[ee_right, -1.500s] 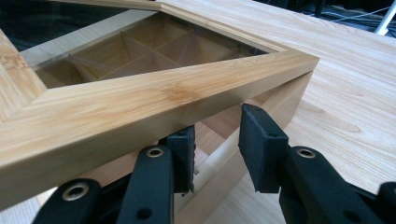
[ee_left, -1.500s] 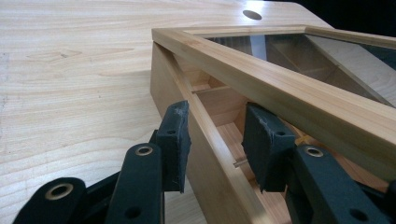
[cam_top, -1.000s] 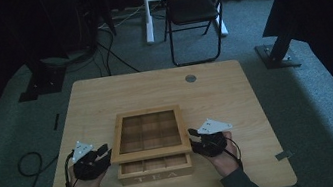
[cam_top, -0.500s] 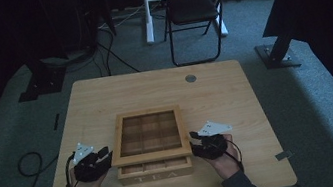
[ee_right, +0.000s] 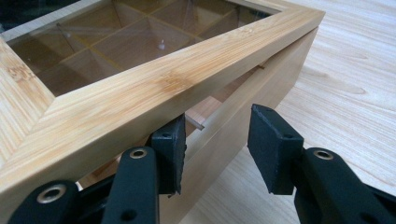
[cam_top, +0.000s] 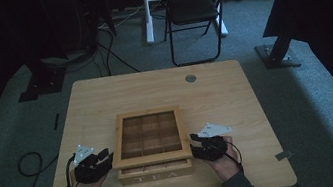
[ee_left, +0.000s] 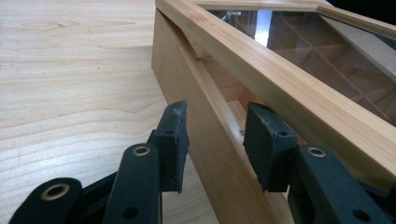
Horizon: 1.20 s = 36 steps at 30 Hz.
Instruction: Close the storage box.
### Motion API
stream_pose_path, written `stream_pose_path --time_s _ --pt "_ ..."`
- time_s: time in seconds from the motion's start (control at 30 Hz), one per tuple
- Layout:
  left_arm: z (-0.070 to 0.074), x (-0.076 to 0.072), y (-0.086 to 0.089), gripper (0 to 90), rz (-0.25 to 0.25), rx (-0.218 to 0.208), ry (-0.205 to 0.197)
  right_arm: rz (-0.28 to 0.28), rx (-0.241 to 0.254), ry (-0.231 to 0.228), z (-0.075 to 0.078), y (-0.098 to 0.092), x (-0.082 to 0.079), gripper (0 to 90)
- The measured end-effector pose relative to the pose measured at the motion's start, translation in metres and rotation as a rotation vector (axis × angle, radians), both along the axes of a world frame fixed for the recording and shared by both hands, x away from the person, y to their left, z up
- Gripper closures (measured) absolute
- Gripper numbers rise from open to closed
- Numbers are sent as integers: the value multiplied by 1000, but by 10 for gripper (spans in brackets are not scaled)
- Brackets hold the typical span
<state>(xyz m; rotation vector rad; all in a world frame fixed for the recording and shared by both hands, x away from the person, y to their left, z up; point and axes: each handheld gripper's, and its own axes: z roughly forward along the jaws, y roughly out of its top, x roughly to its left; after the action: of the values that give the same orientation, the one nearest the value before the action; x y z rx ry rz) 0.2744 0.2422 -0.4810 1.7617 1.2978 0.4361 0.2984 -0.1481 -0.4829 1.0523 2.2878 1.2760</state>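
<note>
A wooden tea box with "TEA" on its front stands near the table's front edge. Its glass-paned lid is lifted a little off the base, leaving a gap on both sides. My left gripper is at the box's left side. In the left gripper view, my left gripper is open and straddles the left wall under the lid frame. My right gripper is at the box's right side. My right gripper has just been opening. One pad sits under the lid, and the other stands clear of the wall.
The light wooden table has a round cable grommet at the back. A folding chair and dark stands are on the carpet beyond it. A cable loops on the floor at the left.
</note>
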Motion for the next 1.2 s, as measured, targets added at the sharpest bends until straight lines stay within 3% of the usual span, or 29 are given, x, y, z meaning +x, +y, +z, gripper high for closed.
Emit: stream_pose_path --time_s 1.2 --pt "-5 -11 1 596 6 -4 11 -3 2 12 -5 -5 -14 556"
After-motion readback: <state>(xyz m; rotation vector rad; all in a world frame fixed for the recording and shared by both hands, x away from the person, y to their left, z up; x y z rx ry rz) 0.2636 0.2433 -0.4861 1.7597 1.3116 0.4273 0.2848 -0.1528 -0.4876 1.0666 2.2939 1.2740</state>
